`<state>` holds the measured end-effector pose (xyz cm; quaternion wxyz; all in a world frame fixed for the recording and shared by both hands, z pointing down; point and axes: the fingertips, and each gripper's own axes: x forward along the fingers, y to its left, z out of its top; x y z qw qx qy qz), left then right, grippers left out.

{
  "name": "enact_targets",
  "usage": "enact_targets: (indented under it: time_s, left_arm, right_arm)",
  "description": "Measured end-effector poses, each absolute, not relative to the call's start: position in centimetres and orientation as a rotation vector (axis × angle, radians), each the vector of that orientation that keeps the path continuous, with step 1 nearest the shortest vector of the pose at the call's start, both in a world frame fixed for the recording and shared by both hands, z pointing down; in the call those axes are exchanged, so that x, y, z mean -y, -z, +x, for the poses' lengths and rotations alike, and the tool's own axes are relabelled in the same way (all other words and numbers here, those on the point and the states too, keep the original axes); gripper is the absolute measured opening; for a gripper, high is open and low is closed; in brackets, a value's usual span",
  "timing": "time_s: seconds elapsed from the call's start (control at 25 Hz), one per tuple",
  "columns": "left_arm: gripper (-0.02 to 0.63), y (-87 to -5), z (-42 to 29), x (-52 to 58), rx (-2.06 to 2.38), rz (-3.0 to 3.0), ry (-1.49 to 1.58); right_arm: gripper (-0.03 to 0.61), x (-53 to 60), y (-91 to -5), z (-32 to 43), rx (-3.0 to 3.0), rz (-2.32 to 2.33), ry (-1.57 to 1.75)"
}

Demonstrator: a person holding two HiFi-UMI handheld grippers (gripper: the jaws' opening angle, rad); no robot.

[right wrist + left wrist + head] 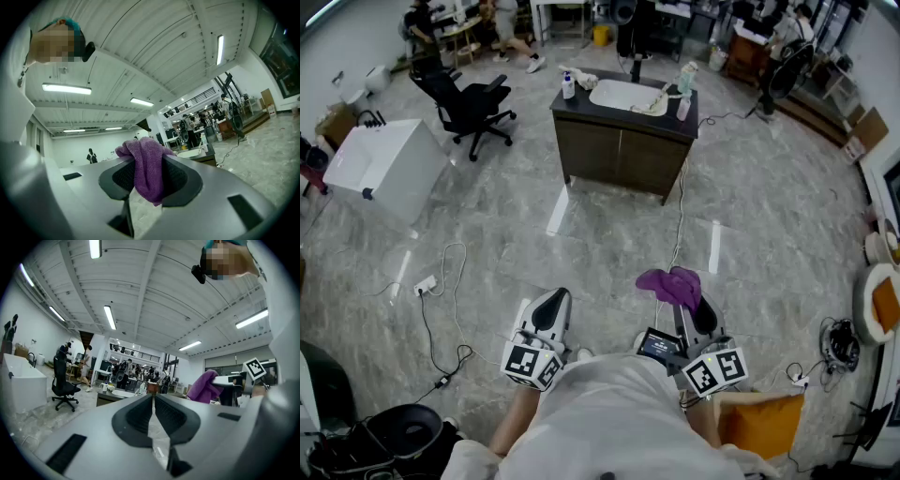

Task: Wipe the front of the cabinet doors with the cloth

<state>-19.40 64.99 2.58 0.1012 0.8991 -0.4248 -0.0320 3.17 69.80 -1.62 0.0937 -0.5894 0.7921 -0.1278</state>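
Nearest, the marker cubes (pixel 532 364) on both grippers carry square black-and-white patterns, the only print that can be made out. The left claw (pixel 551 302) is pressed together with nothing in it, held low over the marble floor (pixel 609 234). Just beside it, the right claw (pixel 692 302) is clamped on the purple cloth (pixel 146 171), which bunches above the tips and hangs in a fold between them. A cable (pixel 680 206) runs along the floor towards the dark cabinet (pixel 619 155), which stands well apart ahead, its two doors facing the person. On its worktop (pixel 581 105) sit a white basin (pixel 623 96), a pump bottle (pixel 568 86) at the left and more bottles (pixel 685 82) at the right; their labels are too small to read. A black office chair (pixel 469 105) stands left of the cabinet.
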Motion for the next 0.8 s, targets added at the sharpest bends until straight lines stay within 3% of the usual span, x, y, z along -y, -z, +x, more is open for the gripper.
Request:
enact_targets:
  time_s: [0.4, 0.8]
  left_arm:
    - [0.023, -2.5, -22.7, -65.3, 1.245, 2.656, 0.14]
    - [0.023, -3.0, -16.0, -66.2, 1.253, 2.629, 0.119]
  right_arm:
    - [0.138, -70.4, 0.7, -1.0, -2.383, -1.73, 0.413]
    - [0.138, -70.5, -0.2, 5.4, -2.392, -1.696, 0.474]
